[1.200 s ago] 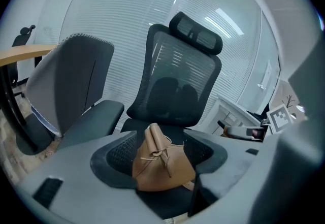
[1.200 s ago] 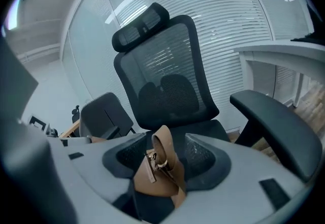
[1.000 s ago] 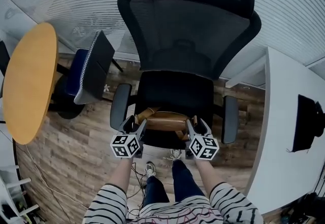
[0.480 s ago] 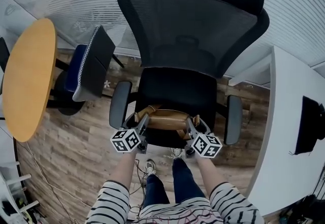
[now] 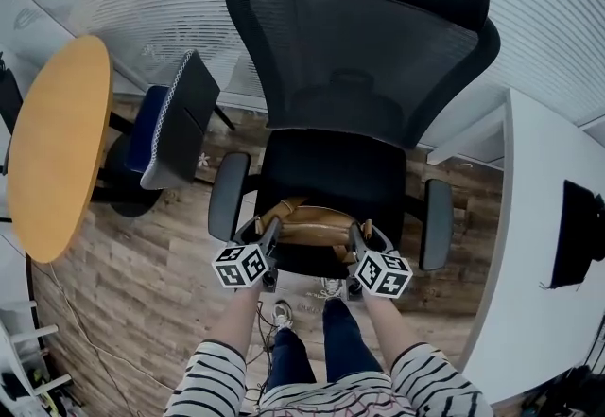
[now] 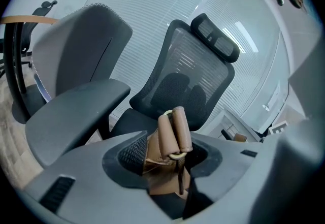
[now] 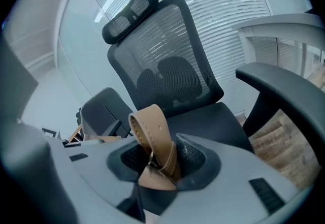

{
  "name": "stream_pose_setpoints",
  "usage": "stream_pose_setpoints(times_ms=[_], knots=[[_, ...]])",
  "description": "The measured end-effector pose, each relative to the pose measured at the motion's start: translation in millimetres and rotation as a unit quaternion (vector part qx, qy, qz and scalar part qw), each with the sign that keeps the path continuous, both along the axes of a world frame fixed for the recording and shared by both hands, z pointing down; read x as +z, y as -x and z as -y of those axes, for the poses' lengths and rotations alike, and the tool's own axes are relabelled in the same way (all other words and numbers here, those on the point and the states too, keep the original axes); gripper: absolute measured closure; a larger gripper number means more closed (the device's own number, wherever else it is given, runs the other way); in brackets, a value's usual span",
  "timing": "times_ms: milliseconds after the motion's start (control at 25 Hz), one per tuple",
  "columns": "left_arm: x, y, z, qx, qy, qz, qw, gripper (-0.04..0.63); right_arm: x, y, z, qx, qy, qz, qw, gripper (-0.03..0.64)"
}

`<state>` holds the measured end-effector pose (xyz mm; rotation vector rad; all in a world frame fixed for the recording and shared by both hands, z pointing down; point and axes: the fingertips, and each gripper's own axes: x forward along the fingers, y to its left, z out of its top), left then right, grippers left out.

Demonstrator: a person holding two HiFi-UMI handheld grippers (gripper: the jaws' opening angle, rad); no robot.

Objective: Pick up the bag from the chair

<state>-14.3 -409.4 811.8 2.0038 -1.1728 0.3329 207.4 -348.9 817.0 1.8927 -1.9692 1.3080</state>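
A tan leather bag [image 5: 312, 228] lies on the front of the black office chair's seat [image 5: 326, 174]. My left gripper [image 5: 268, 234] is at the bag's left end and my right gripper [image 5: 359, 235] at its right end. Both pairs of jaws have just been closing. In the left gripper view the rolled strap end with its metal ring [image 6: 172, 134] stands between the pads of the left gripper [image 6: 170, 162], which press on the leather. In the right gripper view the right gripper [image 7: 157, 164] pinches a looped tan strap [image 7: 151, 129].
The chair's armrests [image 5: 227, 193] [image 5: 433, 221] flank the grippers, and its mesh back [image 5: 359, 46] rises behind. A round wooden table [image 5: 57, 146] and a second chair [image 5: 170, 122] stand at the left. A white desk [image 5: 534, 245] runs along the right.
Both grippers stay at the bag's two ends and their jaws have drawn in on its straps. The bag lies where it was on the seat.
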Motion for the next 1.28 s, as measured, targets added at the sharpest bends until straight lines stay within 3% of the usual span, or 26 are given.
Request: stream_pose_setpoints(times_ms=[400,1280], knots=[[-30,10,-29,0.004,0.004,-0.001,1.0,0.41,-31,10,-21,-0.015,0.001,-0.019,1.0,0.469],[-191,50,-72,0.012,-0.099,-0.026,0.9947,0.408,-193,50,-71,0.007,-0.088,-0.044,0.995,0.471]])
